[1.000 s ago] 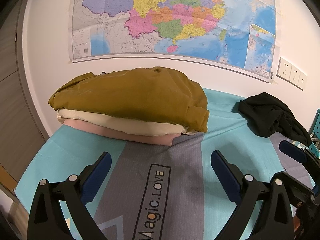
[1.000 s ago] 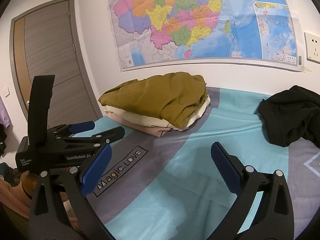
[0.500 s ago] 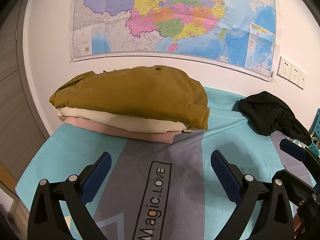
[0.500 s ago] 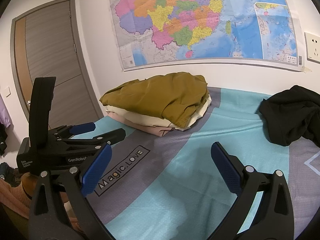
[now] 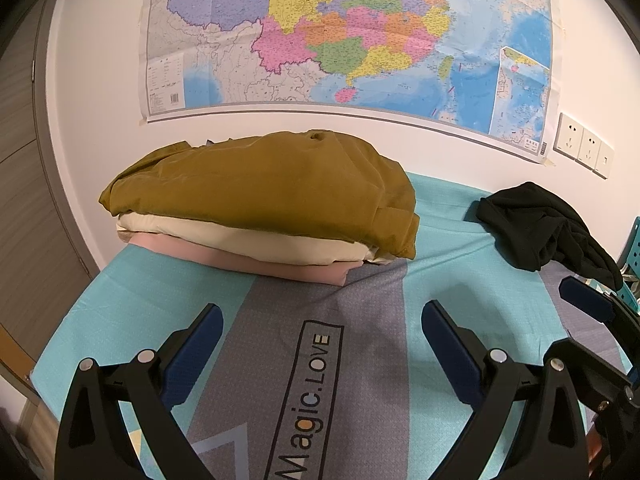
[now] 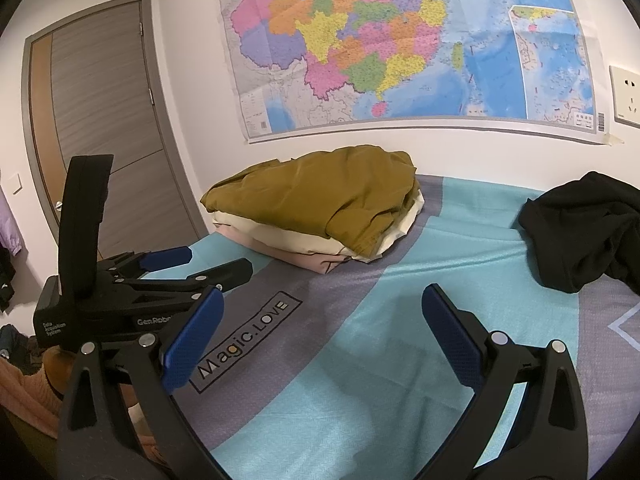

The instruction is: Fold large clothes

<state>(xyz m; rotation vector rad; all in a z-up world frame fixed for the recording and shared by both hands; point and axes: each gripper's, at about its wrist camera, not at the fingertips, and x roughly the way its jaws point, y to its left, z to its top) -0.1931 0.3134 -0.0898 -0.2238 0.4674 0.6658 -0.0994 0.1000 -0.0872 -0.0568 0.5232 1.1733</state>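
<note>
Both grippers, left (image 5: 320, 344) and right (image 6: 322, 332), spread wide, grasping nothing, above bedsheet (image 5: 372, 360). Folded stack (image 5: 260, 208) against wall. Black garment (image 6: 588, 232) crumpled, well apart at right.

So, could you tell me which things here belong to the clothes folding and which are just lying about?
Part of the job:
- black garment, crumpled, unfolded
- folded pile: brown on cream on pink
- left gripper and right gripper, both open and empty
- bed cover

Just there:
- wall map
- sockets
- door
</note>
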